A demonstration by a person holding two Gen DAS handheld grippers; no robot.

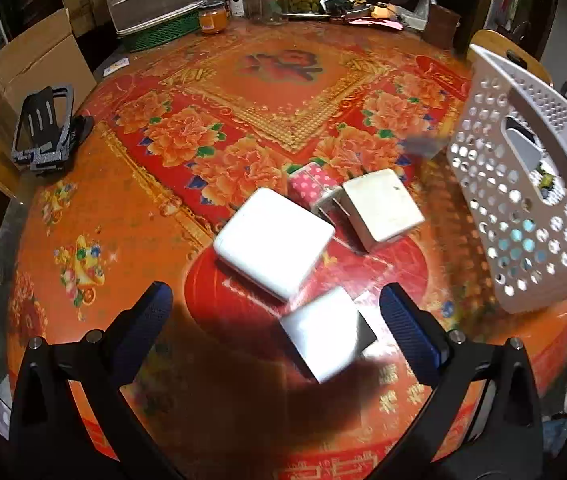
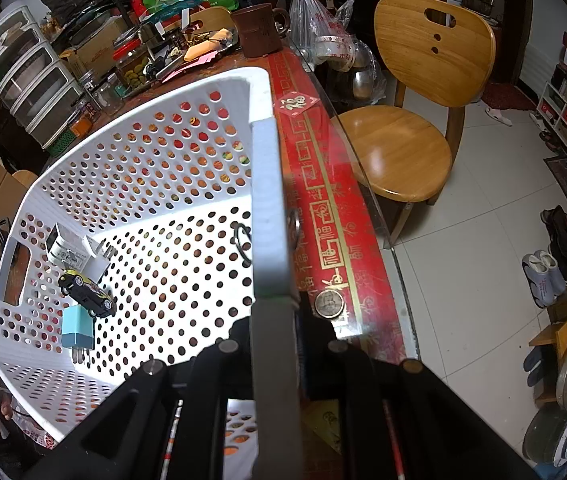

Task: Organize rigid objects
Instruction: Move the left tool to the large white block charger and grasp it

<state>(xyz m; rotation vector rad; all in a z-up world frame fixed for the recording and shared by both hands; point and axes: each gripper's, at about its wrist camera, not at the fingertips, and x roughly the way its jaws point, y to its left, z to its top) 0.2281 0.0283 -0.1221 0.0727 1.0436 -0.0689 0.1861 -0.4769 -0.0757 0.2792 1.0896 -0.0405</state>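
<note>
A: Left gripper spread wide over the tabletop, nothing between the pads. Hung just above a small white charger, blurred, a dark face on its right side.

B: Saw three more chargers beyond it. Large white one just past the small one, touching or nearly so. Pink dotted one behind, wedged up against a scuffed white cube to its right.

A: And the white basket? Tilted at the right of the tabletop, near the chargers but apart from them.

B: Right gripper pressed together on that basket's rim, clamped on the wall edge. Basket tipped, its far corner low.

A: Inside already: white plug adapter, toy car in black and yellow just below it, pale blue charger touching the car, prongs down. Black ring off alone by the gripped wall.

B: Round coin outside on the red border, just beside the gripper. Wooden chair past the tabletop edge.

A: Black stand far left, well apart from everything.
</note>
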